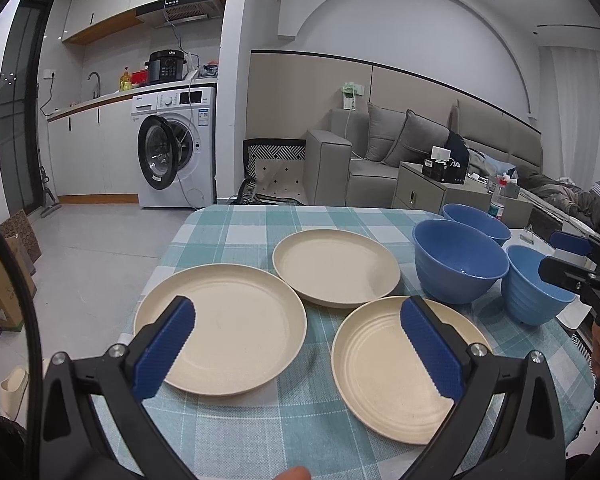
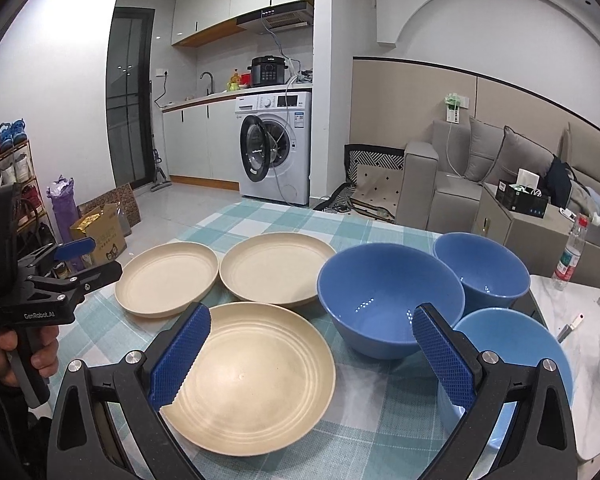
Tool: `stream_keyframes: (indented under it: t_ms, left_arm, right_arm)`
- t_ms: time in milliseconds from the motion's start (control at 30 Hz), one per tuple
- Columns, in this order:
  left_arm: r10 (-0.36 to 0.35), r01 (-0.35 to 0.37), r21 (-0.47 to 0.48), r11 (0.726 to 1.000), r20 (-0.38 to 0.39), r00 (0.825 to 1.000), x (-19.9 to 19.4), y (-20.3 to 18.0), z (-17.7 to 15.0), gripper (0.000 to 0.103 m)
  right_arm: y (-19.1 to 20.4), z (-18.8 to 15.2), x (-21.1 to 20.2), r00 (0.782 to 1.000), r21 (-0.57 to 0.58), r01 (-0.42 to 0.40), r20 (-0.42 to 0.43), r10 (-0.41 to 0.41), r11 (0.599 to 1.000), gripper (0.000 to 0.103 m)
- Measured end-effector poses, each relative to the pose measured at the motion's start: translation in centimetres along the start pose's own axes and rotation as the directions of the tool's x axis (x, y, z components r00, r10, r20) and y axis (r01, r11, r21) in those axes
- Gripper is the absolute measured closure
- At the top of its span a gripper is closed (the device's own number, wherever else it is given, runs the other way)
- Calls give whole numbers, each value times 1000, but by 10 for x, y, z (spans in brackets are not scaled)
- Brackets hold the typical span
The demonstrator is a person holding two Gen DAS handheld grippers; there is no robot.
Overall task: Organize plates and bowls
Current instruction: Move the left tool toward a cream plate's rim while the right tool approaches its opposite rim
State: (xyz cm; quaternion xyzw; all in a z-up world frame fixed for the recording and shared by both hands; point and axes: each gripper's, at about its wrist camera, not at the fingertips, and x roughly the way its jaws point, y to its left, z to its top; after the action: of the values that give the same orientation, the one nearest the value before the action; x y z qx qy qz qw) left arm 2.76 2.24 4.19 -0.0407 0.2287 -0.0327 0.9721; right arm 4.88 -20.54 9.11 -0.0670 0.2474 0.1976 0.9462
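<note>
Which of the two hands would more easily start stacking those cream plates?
Probably the left. The left hand-held gripper is open between two cream plates. The right hand-held gripper, also open, sits nearer the blue bowls.

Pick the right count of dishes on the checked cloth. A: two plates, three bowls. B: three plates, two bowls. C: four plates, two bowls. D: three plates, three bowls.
D: three cream plates and three blue bowls sit apart on the cloth, none stacked.
</note>
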Motion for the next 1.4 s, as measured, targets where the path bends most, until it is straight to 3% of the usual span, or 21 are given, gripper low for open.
stream_keyframes:
  t_ms: [667, 1400]
  left_arm:
    - [20, -20, 7, 1000, -58, 998, 23, 12, 27, 0]
    - [41, -41, 2, 999, -147, 988, 67, 31, 48, 0]
  right_arm:
    - [-6, 46, 18, 999, -25, 11, -31, -11, 1000, 0]
    - [-7, 87, 70, 988, -57, 9, -154, -18, 998, 0]
